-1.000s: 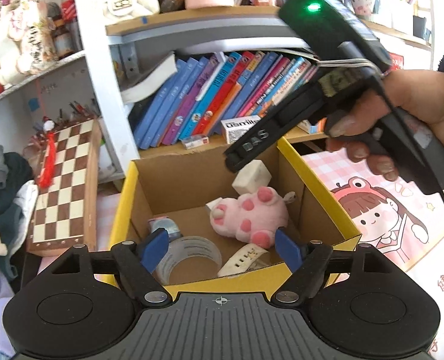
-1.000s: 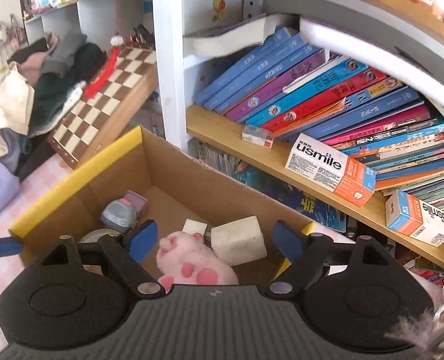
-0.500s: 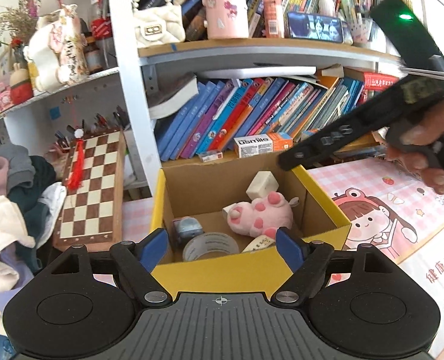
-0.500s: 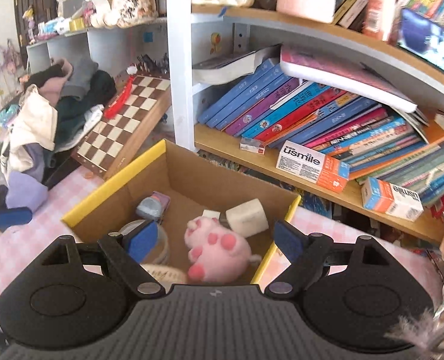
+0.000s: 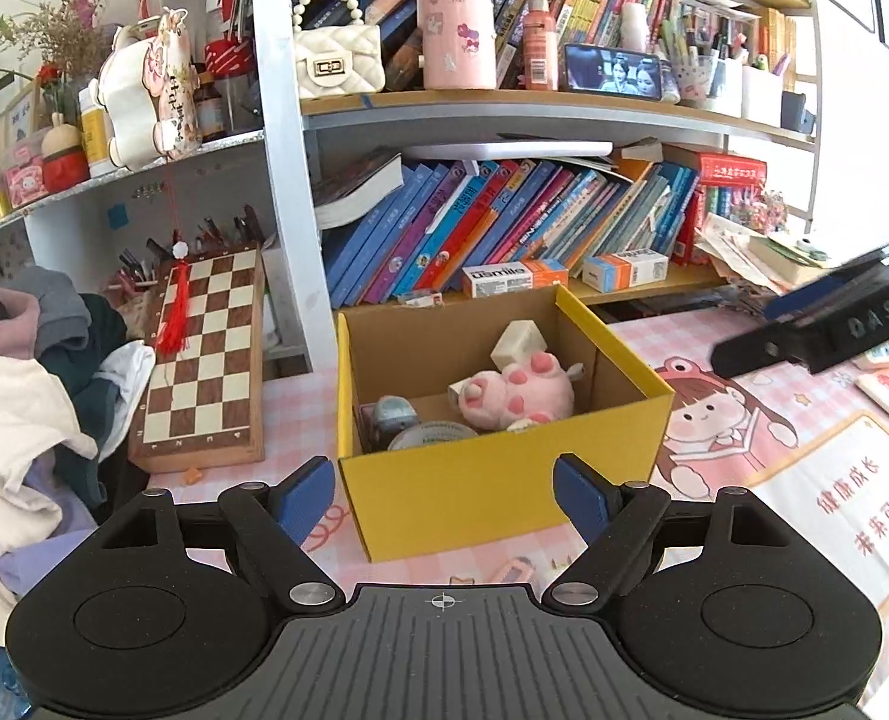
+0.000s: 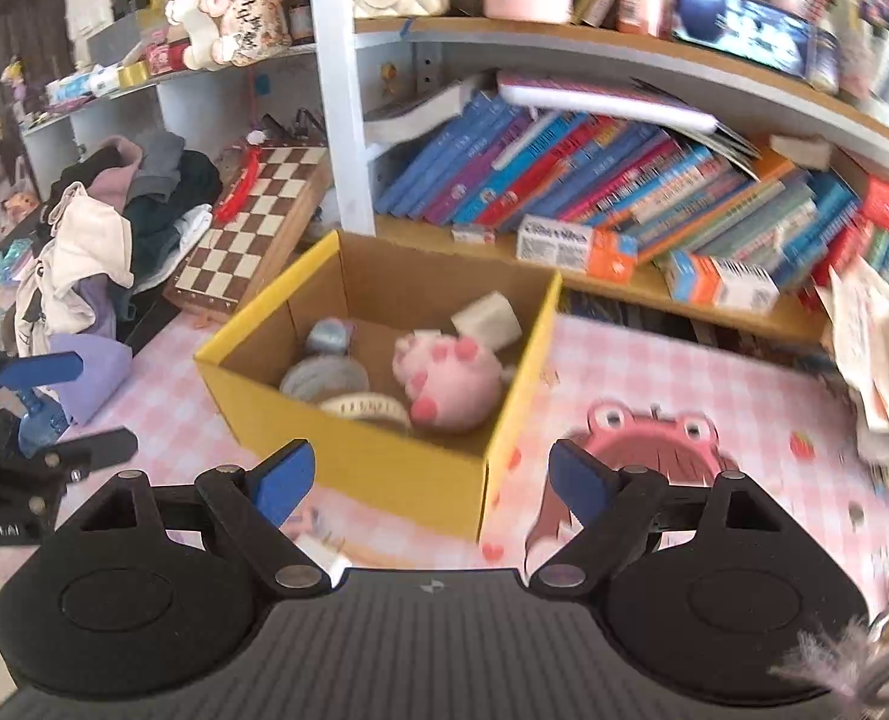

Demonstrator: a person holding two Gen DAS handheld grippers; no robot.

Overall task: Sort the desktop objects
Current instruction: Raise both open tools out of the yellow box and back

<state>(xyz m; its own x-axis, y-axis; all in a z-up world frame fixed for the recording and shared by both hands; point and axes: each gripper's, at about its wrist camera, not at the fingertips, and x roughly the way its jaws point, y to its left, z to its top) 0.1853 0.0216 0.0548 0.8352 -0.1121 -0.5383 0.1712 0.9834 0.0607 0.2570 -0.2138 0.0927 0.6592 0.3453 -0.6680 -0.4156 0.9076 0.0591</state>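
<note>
Right gripper (image 6: 429, 480) stands with its blue-tipped jaws spread wide and empty, above the pink checked tabletop (image 6: 684, 384) on the near side of the yellow cardboard box (image 6: 384, 468). The box holds a pink plush toy (image 6: 450, 381), a white block (image 6: 485, 319) against the far wall, a roll of tape (image 6: 324, 379), a coiled measuring tape (image 6: 363, 408) and a small grey-blue item (image 6: 330, 334); this view is somewhat blurred. Behind the box a chessboard (image 6: 252, 222) leans by a pile of clothes (image 6: 114, 228), leaning books (image 6: 594, 180) fill the shelf, and the left gripper (image 6: 42, 414) shows at the left edge, jaws apart.
</note>
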